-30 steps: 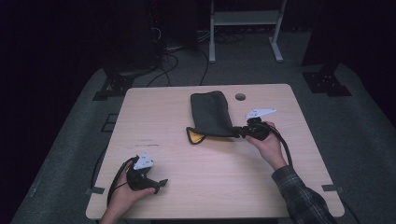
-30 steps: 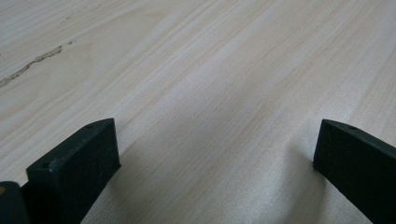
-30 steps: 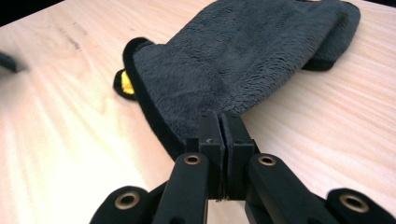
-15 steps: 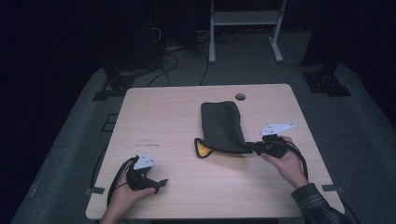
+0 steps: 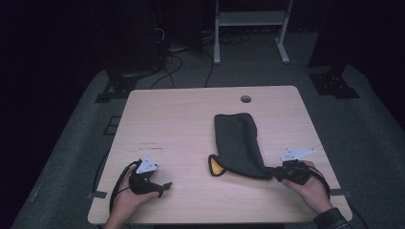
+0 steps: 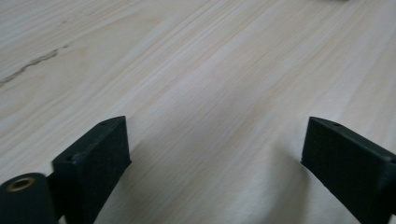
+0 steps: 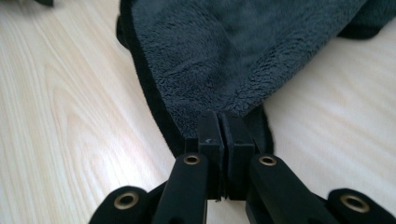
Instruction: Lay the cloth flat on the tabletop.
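- Left gripper point(image 5: 165, 185), black two-jaw tool w/ grey plate, sits near the front-left of the pale wooden table point(image 5: 181, 119). Its jaws have just been closing a bit but stand wide apart w/ nothing between them.
- Dark grey fleece cloth w/ a yellow underside point(image 5: 239, 145) lies right of centre on the table; right gripper point(image 5: 276, 173) is clamped on its near right corner.
- Risk: only a thin edge is pinched, so a hard tug could slip it free. The cloth may also bunch, since the left end is unheld.
- High view shows the yellow flap point(image 5: 216, 167) and the whole layout; right gripper view shows the pinch point(image 7: 219, 122) and fleece texture; left gripper view shows bare wood between the jaws.
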Demonstrator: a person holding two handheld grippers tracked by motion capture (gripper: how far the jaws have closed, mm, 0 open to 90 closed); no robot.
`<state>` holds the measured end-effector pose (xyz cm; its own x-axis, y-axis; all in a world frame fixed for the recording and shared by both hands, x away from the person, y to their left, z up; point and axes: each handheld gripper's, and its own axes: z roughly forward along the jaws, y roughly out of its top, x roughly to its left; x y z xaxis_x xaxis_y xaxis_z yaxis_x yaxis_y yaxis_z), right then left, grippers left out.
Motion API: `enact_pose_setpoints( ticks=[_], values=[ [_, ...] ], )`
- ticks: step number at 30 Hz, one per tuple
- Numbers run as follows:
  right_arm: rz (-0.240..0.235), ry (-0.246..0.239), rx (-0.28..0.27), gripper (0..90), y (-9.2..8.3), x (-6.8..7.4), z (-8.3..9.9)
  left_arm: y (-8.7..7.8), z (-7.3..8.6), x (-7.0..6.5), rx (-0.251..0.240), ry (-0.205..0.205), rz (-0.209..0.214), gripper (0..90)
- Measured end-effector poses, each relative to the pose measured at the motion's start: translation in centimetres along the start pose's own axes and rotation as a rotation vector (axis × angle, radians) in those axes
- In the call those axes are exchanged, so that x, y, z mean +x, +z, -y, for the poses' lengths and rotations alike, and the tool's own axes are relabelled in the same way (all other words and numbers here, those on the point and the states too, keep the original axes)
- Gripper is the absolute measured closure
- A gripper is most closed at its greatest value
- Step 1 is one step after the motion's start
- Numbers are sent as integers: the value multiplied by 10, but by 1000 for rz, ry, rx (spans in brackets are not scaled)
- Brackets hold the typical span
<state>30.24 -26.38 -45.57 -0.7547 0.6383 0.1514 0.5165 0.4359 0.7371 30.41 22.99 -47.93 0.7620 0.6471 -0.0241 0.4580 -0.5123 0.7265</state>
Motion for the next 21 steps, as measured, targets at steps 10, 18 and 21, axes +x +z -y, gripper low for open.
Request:
enact_pose_setpoints(
  ticks=[10, 18, 21],
  values=[
    [-2, -46, -90, 598, -6, 17, -15, 13, -27, -22, -56, 40, 99, 171],
    [-32, -130, -75, 526, 29, 46, -38, 47, -59, -41, -37, 98, 132, 193],
    [-43, -164, -72, 524, 45, 54, -50, 57, -66, -45, -27, 105, 146, 200]
  ],
)
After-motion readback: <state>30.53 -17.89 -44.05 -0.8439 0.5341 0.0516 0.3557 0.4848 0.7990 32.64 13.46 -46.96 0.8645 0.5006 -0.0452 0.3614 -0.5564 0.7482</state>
